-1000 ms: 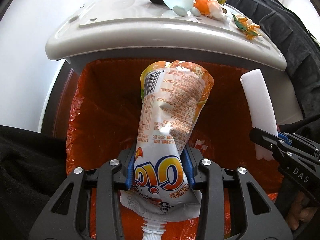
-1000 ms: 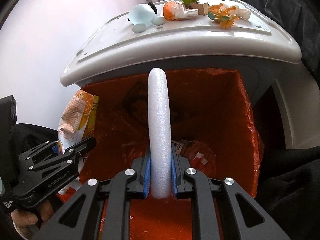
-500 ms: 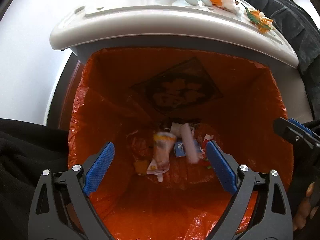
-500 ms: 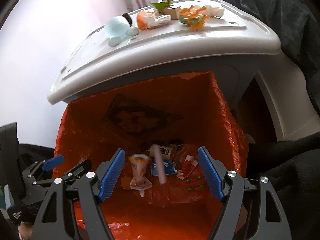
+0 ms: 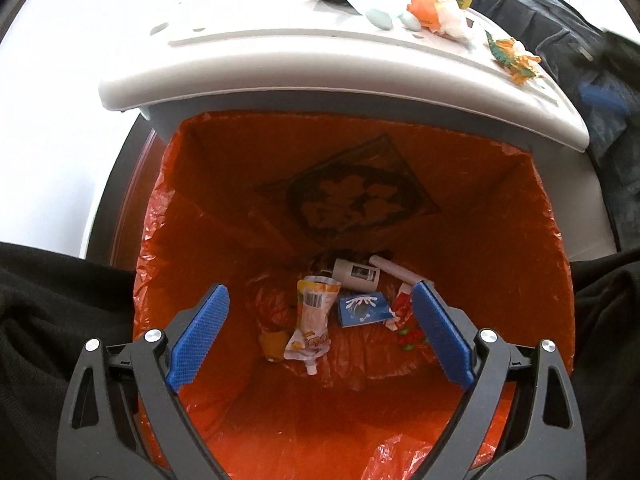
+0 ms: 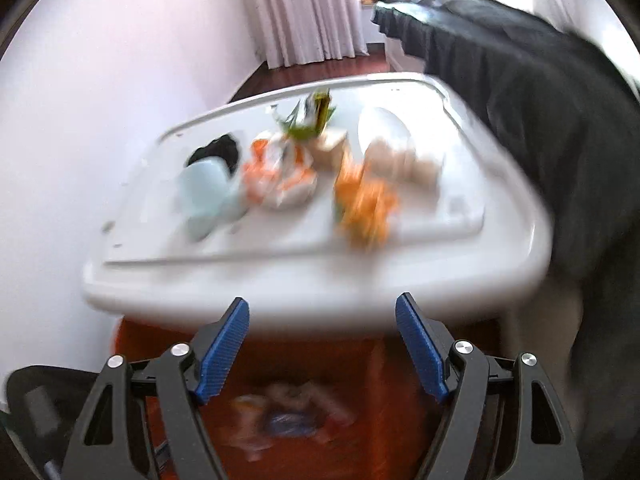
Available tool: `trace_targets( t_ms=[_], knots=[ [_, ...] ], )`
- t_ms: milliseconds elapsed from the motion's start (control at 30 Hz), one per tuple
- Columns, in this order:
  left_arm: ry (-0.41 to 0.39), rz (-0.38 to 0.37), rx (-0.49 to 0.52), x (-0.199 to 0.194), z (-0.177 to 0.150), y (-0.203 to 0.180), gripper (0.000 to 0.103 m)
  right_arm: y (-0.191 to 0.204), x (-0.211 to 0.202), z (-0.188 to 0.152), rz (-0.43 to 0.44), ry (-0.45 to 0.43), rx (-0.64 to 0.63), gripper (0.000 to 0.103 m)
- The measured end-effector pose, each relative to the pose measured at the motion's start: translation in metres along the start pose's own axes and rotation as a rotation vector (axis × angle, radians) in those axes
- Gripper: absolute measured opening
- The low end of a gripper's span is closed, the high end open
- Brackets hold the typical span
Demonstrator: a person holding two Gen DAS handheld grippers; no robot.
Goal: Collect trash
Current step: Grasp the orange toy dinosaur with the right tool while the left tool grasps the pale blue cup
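Note:
My left gripper [image 5: 320,300] hangs open over a bin lined with an orange bag [image 5: 224,208]. At the bag's bottom lie the drink pouch [image 5: 312,320], the white foam stick [image 5: 394,270], a white cup [image 5: 357,275] and a blue packet [image 5: 362,309]. My right gripper [image 6: 322,312] is open and empty, at the front edge of the white lid [image 6: 280,280], in a blurred view. On the lid sit a pale blue cup [image 6: 208,196], an orange-white wrapper [image 6: 280,176], an orange scrap [image 6: 364,208] and a green wrapper [image 6: 312,116].
A dark cloth-covered piece of furniture [image 6: 540,120] stands right of the bin. White wall [image 6: 100,100] is on the left, curtains [image 6: 304,12] at the back. Black sleeves [image 5: 52,300] flank the bin's near rim. The trash on the lid [image 5: 432,12] shows in the left wrist view too.
Both grippers opened; the drink pouch and the foam stick fell to the bottom of the bag. The right gripper then rose and swung from the bin opening toward the lid.

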State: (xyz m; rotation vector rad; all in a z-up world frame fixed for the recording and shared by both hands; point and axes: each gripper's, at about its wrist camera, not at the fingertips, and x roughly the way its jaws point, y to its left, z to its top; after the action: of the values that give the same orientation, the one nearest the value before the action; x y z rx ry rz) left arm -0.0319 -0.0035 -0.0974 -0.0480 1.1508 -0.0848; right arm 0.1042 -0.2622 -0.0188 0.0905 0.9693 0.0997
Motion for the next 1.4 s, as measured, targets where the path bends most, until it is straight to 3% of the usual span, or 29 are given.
trace_targets(
  t_ms=[133,333,400,467,633,733,900,1000,1100,1267,1400],
  knots=[
    [-0.013,-0.001,0.012,-0.001,0.000,-0.001,0.090,-0.002,0.034,0.047,-0.071,0.042,-0.136,0.081],
    [-0.012,-0.014,0.009,0.002,0.004,-0.002,0.090,0.001,0.095,0.054,-0.105,0.076,-0.185,0.081],
    [0.003,-0.027,0.005,0.005,0.005,-0.003,0.090,-0.002,0.104,0.051,-0.097,0.037,-0.145,0.076],
    [0.007,-0.029,0.006,0.006,0.006,-0.005,0.090,-0.005,0.104,0.052,-0.093,0.019,-0.108,0.054],
    [-0.007,-0.027,0.007,0.003,0.006,-0.007,0.090,-0.004,0.099,0.045,-0.119,-0.009,-0.091,0.054],
    [-0.021,-0.025,0.004,0.001,0.004,-0.005,0.090,-0.013,0.091,0.046,-0.068,0.008,-0.023,0.054],
    [-0.061,-0.043,-0.006,-0.012,0.010,-0.003,0.090,-0.038,0.028,0.054,0.145,-0.092,0.234,0.054],
    [-0.116,-0.052,0.046,-0.028,0.028,-0.011,0.090,-0.046,-0.019,0.042,0.215,-0.191,0.293,0.054],
    [-0.164,-0.069,0.111,-0.038,0.057,-0.023,0.090,-0.052,-0.039,0.028,0.201,-0.244,0.293,0.054],
    [-0.248,-0.089,0.240,-0.036,0.131,-0.044,0.091,-0.058,-0.041,0.025,0.193,-0.241,0.284,0.054],
    [-0.230,-0.105,0.357,-0.012,0.186,-0.052,0.091,-0.064,-0.037,0.030,0.198,-0.234,0.302,0.054]
  ],
)
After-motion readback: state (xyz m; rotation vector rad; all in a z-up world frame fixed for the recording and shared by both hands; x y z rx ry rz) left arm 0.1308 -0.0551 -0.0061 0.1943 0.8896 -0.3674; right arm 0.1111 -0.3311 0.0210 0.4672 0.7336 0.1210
